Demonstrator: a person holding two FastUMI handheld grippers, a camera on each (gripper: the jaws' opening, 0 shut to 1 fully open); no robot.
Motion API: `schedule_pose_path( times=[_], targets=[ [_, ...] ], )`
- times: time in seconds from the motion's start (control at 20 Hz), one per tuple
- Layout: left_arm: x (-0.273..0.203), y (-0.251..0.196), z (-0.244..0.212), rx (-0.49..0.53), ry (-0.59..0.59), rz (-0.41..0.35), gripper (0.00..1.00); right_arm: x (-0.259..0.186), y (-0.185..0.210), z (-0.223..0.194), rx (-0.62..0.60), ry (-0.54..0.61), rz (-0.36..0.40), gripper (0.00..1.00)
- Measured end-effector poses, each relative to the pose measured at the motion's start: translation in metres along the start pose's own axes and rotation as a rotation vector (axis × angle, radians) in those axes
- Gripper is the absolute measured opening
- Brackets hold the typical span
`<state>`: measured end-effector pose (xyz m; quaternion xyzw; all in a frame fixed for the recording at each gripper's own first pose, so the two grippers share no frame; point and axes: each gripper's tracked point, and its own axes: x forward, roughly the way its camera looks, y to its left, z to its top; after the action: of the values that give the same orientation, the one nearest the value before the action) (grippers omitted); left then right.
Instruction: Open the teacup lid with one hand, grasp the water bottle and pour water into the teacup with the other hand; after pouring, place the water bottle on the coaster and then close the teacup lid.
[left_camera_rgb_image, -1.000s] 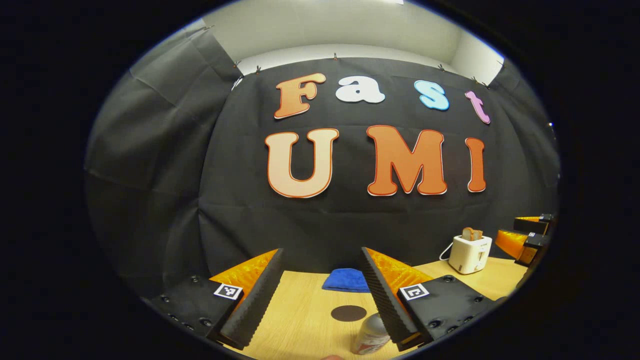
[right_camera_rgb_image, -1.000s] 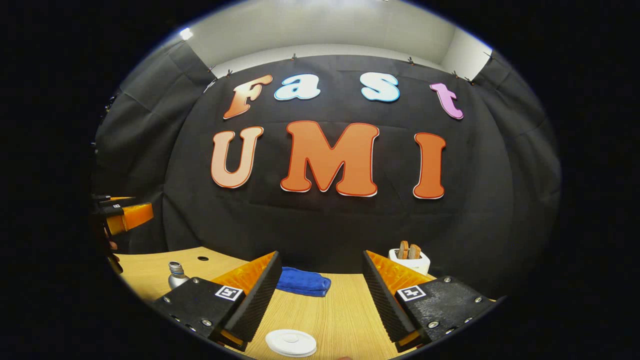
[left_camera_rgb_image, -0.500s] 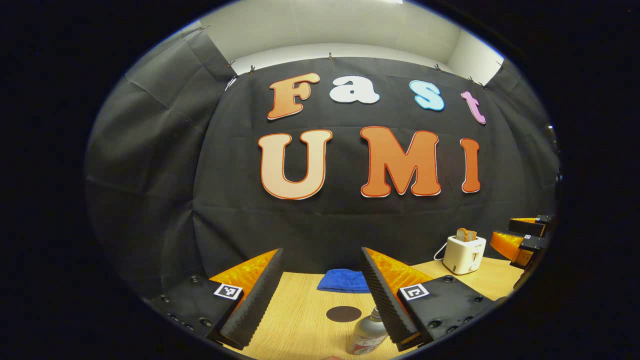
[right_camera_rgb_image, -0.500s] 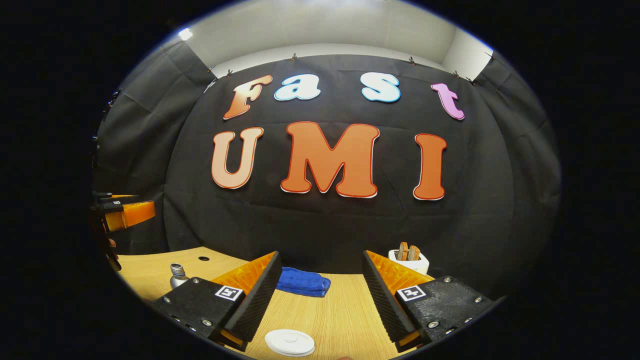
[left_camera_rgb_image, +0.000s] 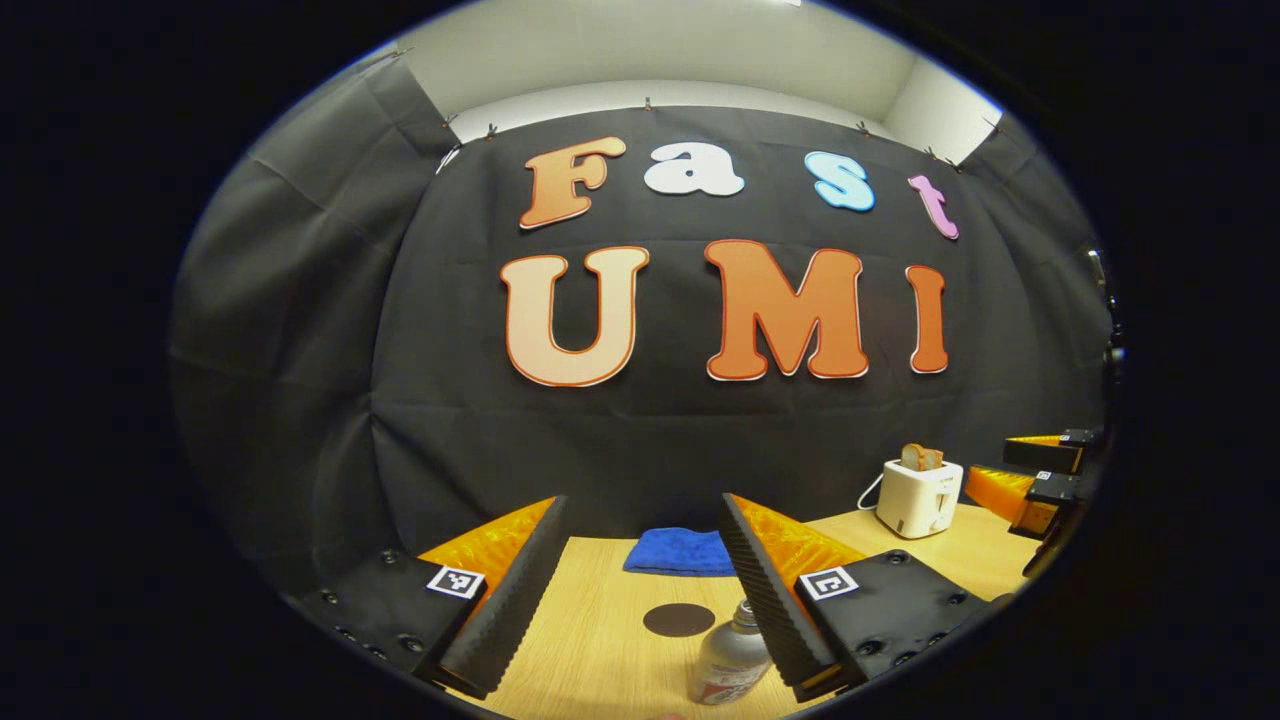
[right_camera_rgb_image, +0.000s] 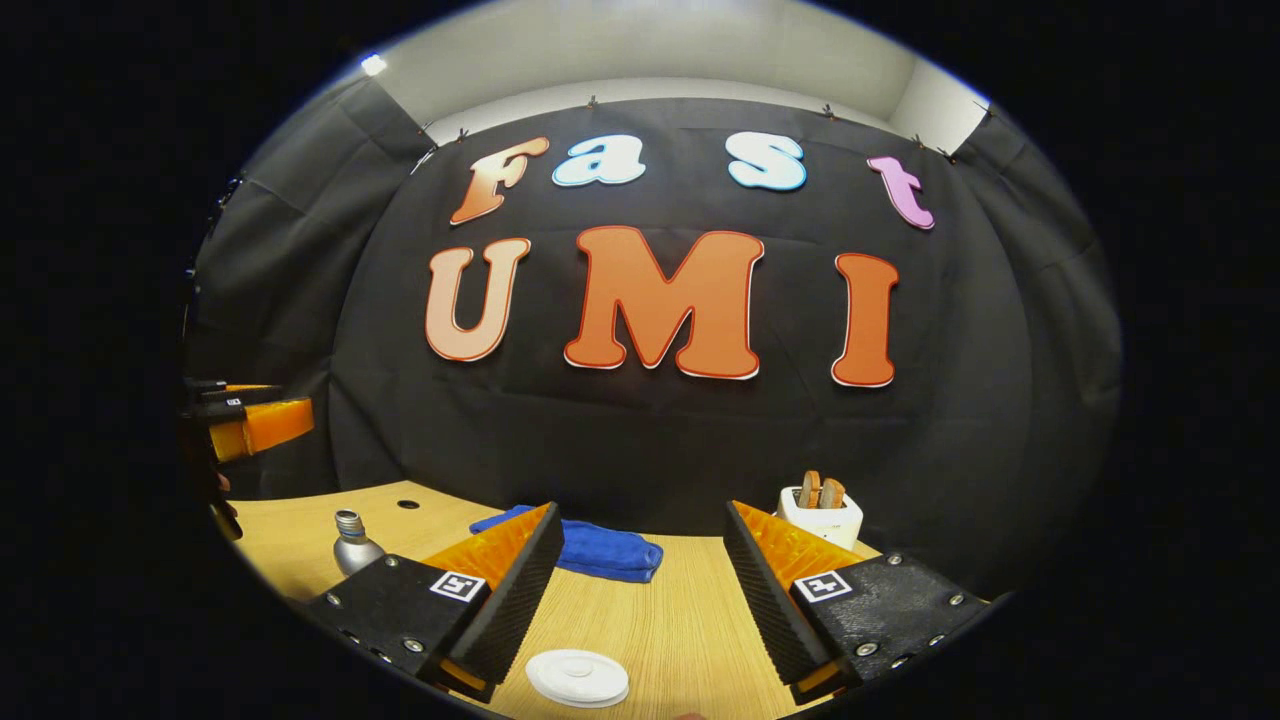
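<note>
Both cameras have tipped slightly downward, showing more light wooden tabletop. Left tool is spread and empty above one silver metal water bottle and one dark round coaster just beyond it. Right tool is spread and empty over one white round teacup lid. One folded blue cloth and one white toaster holding two slices stand behind.
</note>
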<state>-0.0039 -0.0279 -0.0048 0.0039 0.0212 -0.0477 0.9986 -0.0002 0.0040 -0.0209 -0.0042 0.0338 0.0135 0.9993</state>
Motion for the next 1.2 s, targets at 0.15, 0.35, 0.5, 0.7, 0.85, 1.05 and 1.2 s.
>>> schedule_pose_path(
  times=[0.15,0.35,0.5,0.7,0.85,1.05,1.2],
  targets=[
    [-0.004,-0.013,-0.011,0.025,0.006,-0.030,0.99,-0.001,0.006,-0.022,0.002,0.050,0.013,0.96],
    [-0.012,-0.033,-0.038,0.052,0.048,-0.073,0.99,-0.003,0.014,-0.051,0.008,0.115,0.043,0.96],
    [-0.016,-0.041,-0.059,0.063,0.088,-0.088,0.97,-0.004,0.019,-0.072,0.010,0.162,0.067,0.96],
    [-0.020,-0.046,-0.078,0.113,0.103,-0.103,1.00,-0.003,0.028,-0.104,-0.008,0.235,0.098,0.96],
    [-0.022,-0.049,-0.091,0.112,0.123,-0.108,1.00,-0.003,0.034,-0.120,-0.020,0.272,0.121,0.97],
    [-0.019,-0.051,-0.116,0.101,0.173,-0.112,1.00,-0.005,0.037,-0.142,-0.056,0.313,0.138,0.97],
    [-0.017,-0.055,-0.129,0.083,0.198,-0.124,1.00,-0.005,0.042,-0.151,-0.062,0.337,0.156,0.97]
  ],
)
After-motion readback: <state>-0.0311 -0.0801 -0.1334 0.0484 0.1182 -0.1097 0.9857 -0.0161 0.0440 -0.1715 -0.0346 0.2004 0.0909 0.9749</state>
